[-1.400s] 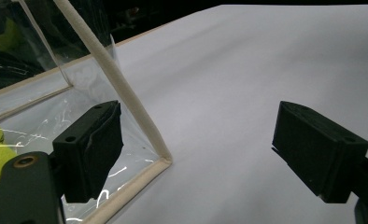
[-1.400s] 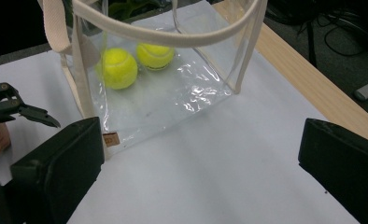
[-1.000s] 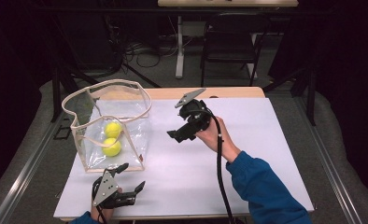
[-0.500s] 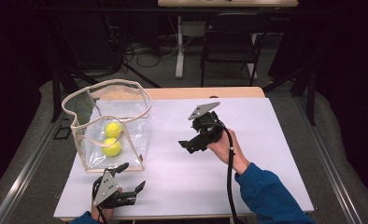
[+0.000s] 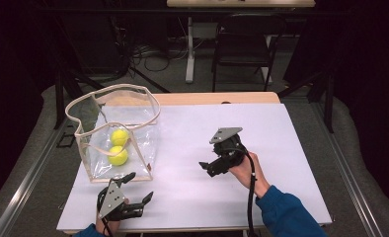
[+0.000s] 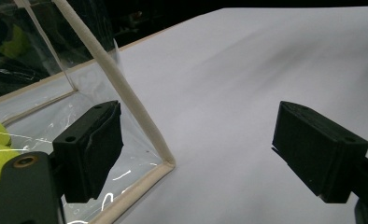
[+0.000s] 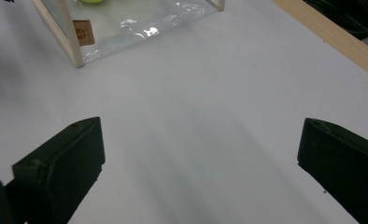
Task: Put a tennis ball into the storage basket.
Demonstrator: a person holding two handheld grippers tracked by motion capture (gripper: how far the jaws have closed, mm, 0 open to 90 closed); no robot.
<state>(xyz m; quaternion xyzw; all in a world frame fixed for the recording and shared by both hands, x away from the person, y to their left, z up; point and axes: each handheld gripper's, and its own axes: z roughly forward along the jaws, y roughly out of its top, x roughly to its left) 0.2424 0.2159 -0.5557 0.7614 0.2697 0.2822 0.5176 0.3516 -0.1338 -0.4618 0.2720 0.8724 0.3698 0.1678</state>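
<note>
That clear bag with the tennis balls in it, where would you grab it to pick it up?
Probably by the cream-trimmed rim of the clear bag, coming from above. The top stands open and the trim looks stiffer than the clear walls. The left gripper sits open nearest, at the bag's near corner.

A flat white rectangular sheet [image 5: 182, 133] covers the pale wooden tabletop [image 5: 217, 98], whose bare strip shows along the sheet's 12 o'clock edge. Beyond the table on the grey floor [image 5: 261, 84], a black metal folding chair [image 5: 244, 47] stands at 1 o'clock. A white upright desk post [image 5: 189, 49] stands at 12 o'clock, and loose black cables [image 5: 148, 52] lie at 11 o'clock. A grey metal rail [image 5: 29, 173] runs past at 8 o'clock.
</note>
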